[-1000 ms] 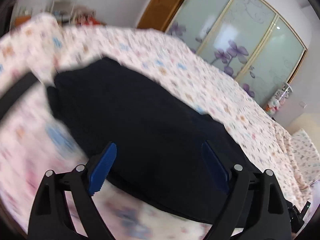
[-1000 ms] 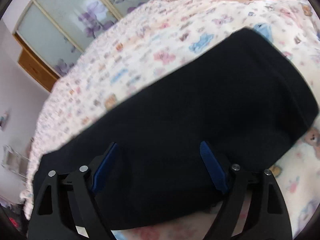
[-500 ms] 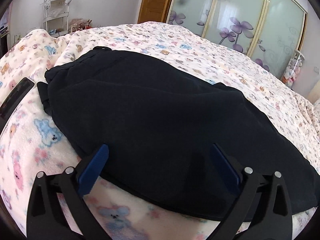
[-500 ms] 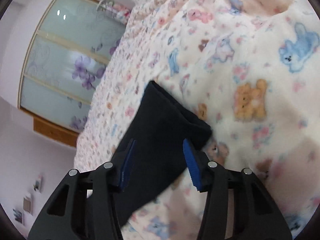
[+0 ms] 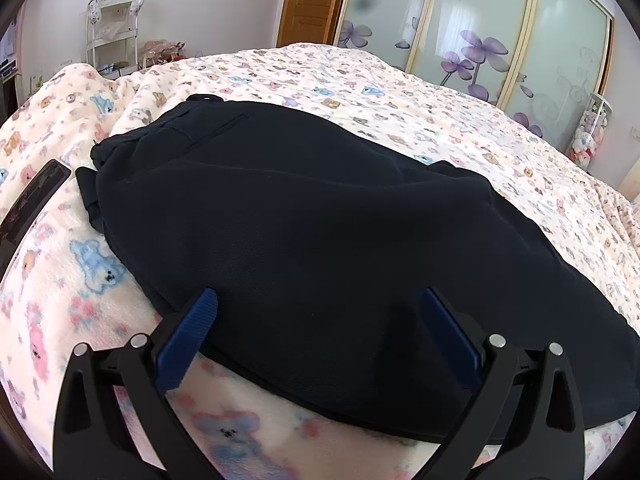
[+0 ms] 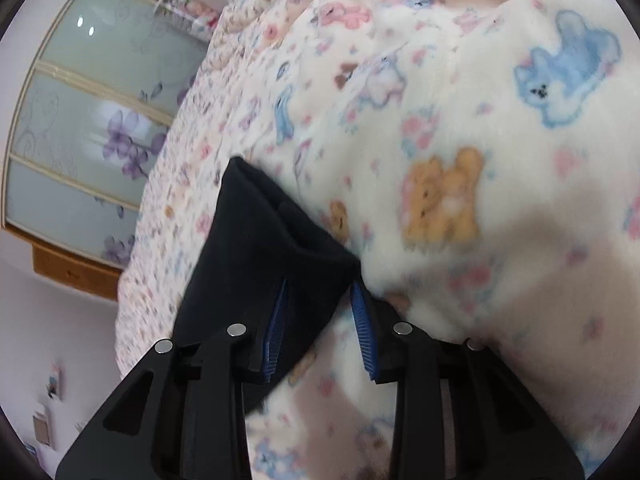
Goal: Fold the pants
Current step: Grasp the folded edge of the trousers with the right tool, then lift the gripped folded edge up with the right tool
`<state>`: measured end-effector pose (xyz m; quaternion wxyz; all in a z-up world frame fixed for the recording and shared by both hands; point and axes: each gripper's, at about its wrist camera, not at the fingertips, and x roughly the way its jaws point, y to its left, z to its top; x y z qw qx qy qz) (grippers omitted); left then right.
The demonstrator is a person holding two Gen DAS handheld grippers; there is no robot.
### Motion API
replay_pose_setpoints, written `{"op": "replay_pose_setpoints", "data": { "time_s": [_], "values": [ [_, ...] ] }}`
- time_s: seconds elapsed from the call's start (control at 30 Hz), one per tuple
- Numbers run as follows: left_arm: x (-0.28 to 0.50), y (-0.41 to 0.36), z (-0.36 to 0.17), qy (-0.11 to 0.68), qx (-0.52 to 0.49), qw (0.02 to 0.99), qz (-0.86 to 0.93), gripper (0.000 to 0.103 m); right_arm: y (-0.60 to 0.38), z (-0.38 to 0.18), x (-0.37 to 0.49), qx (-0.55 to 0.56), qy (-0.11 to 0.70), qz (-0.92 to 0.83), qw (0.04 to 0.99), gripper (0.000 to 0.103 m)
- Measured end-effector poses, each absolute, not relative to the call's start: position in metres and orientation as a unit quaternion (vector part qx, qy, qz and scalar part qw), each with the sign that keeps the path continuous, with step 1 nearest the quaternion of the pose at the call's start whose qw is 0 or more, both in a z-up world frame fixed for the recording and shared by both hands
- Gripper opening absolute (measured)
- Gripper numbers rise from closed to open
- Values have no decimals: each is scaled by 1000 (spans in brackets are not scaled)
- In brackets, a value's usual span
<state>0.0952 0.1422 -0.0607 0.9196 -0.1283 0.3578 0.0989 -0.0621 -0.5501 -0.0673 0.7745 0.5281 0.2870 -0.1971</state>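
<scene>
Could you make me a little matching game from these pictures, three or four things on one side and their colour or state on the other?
Things:
1. pants
2. blanket
3. left gripper
4. door

Descriptions:
A. jaws wide apart, holding nothing
B. brown wood
C. dark navy, lying on the bed
D. cream with teddy bear print

Pairs: 1-C, 2-D, 3-A, 4-B

Bed w/ teddy-print blanket (image 5: 360, 92) fills the room. Wood door (image 5: 310, 4) at 12, frosted floral wardrobe doors (image 5: 500, 32) at 1–2, white shelf rack (image 5: 112, 32) at 10.
</scene>
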Motion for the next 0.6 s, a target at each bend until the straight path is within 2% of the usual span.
{"op": "replay_pose_setpoints", "data": {
  "time_s": [0.5,0.53,0.6],
  "values": [
    [95,143,-61,355,-133,920,95,101,-546,-75,-63,543,256,-246,761,33],
    [95,143,-61,355,-133,920,95,101,-546,-76,-63,546,250,-245,762,32],
    [95,143,-61,356,-133,920,95,101,-546,-76,-66,553,235,-241,762,22]
  ]
}}
